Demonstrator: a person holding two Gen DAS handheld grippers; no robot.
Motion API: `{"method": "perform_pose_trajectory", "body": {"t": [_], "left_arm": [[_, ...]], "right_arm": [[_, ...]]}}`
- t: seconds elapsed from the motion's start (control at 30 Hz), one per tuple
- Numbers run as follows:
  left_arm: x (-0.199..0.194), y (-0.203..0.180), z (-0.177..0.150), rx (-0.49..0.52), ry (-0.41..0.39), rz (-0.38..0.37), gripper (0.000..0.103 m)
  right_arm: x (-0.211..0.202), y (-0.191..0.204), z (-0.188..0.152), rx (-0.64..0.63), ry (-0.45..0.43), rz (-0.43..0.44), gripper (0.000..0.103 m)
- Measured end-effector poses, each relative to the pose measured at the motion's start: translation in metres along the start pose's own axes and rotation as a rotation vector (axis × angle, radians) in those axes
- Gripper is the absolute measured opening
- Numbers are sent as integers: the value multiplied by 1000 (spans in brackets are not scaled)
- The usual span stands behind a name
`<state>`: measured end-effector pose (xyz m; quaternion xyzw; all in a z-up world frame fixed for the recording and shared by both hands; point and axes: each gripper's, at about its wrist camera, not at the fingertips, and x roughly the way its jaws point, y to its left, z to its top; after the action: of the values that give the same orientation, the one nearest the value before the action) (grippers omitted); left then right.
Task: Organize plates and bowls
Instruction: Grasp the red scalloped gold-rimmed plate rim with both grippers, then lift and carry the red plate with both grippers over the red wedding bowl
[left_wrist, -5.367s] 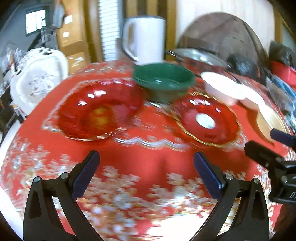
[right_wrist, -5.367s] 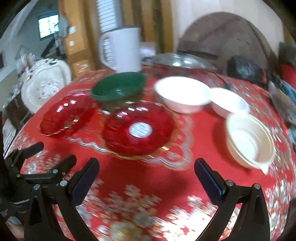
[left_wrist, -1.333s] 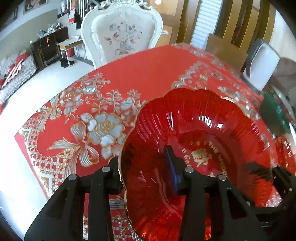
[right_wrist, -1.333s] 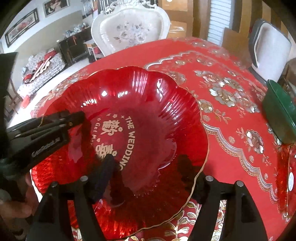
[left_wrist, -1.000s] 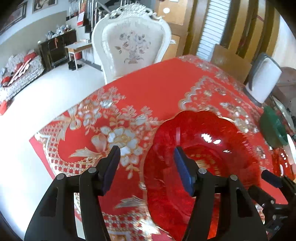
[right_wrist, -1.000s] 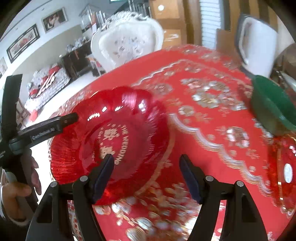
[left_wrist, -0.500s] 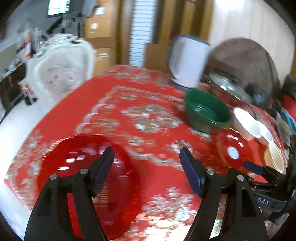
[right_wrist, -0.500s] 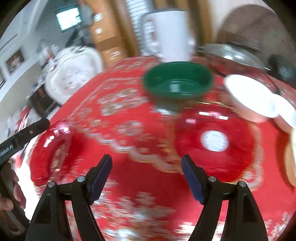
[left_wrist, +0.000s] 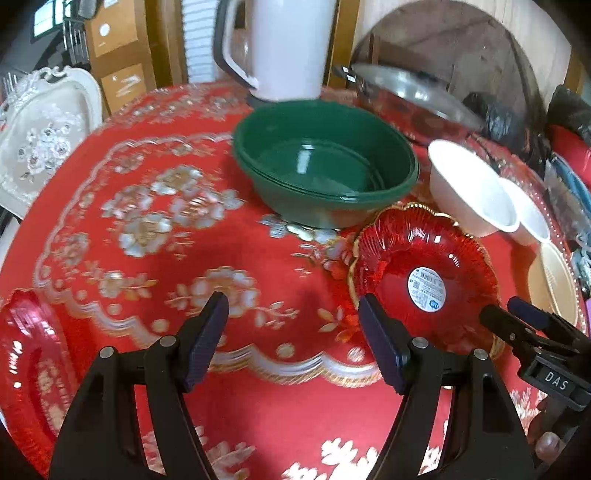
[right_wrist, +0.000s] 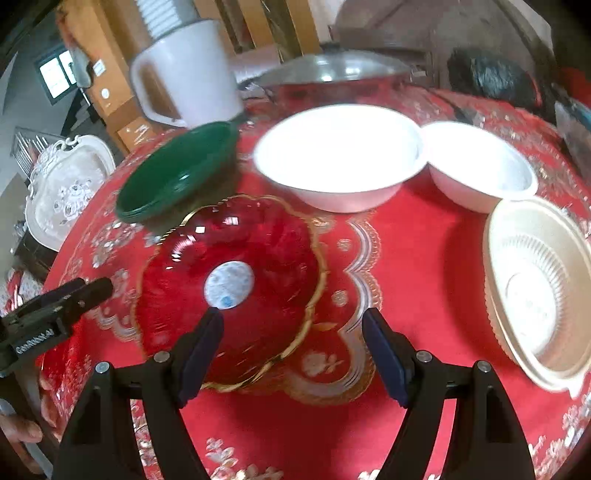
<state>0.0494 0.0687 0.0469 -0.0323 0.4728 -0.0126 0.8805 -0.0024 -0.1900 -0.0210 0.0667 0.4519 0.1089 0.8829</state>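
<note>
A small red glass plate (left_wrist: 424, 280) (right_wrist: 229, 284) with a gold rim and a white sticker lies on the red tablecloth, in front of a green bowl (left_wrist: 325, 177) (right_wrist: 177, 177). My left gripper (left_wrist: 293, 332) hovers open over bare cloth just left of that plate. My right gripper (right_wrist: 293, 339) stands open over the plate's near right rim, its pads touching nothing. A larger red plate (left_wrist: 26, 362) lies at the far left edge of the table. Each gripper shows at the side of the other's view, the right gripper (left_wrist: 524, 325) and the left gripper (right_wrist: 62, 302).
Two white bowls (right_wrist: 340, 155) (right_wrist: 480, 166) and a stack of cream plastic containers (right_wrist: 535, 295) sit to the right. A white jug (left_wrist: 280, 48) and a lidded metal pot (right_wrist: 332, 74) stand behind. A white chair (left_wrist: 40, 129) is at the table's far left.
Both grippers have let go of the larger red plate, left it at the table's left, opened wider and swung right toward the green bowl and the small red plate.
</note>
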Motion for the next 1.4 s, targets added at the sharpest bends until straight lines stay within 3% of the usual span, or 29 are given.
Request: {"method": "perform_pose_trajectory", "body": {"t": [0.13, 0.43, 0.53, 0.6, 0.67, 0.7, 0.77, 1.03, 1.4], "left_arm": [[19, -14, 6, 21, 20, 7, 74], [41, -30, 10, 64, 51, 30, 74], [46, -37, 10, 89, 48, 33, 73], [44, -42, 9, 108, 25, 30, 59], [43, -46, 10, 124, 23, 17, 38], [43, -50, 10, 133, 25, 13, 33], [43, -54, 9, 148, 15, 38, 33], [37, -41, 6, 99, 30, -2, 33], [4, -12, 0, 50, 1, 13, 33]], "right_arm": [[18, -7, 7, 0, 32, 39, 78], [25, -1, 14, -96, 17, 33, 76], [27, 3, 16, -130, 8, 33, 63], [29, 4, 19, -145, 3, 37, 60], [31, 8, 19, -165, -1, 21, 52], [31, 12, 18, -176, 0, 20, 52], [32, 18, 17, -197, -2, -7, 52], [25, 34, 9, -216, -42, -70, 54], [7, 68, 6, -233, -71, -46, 57]]}}
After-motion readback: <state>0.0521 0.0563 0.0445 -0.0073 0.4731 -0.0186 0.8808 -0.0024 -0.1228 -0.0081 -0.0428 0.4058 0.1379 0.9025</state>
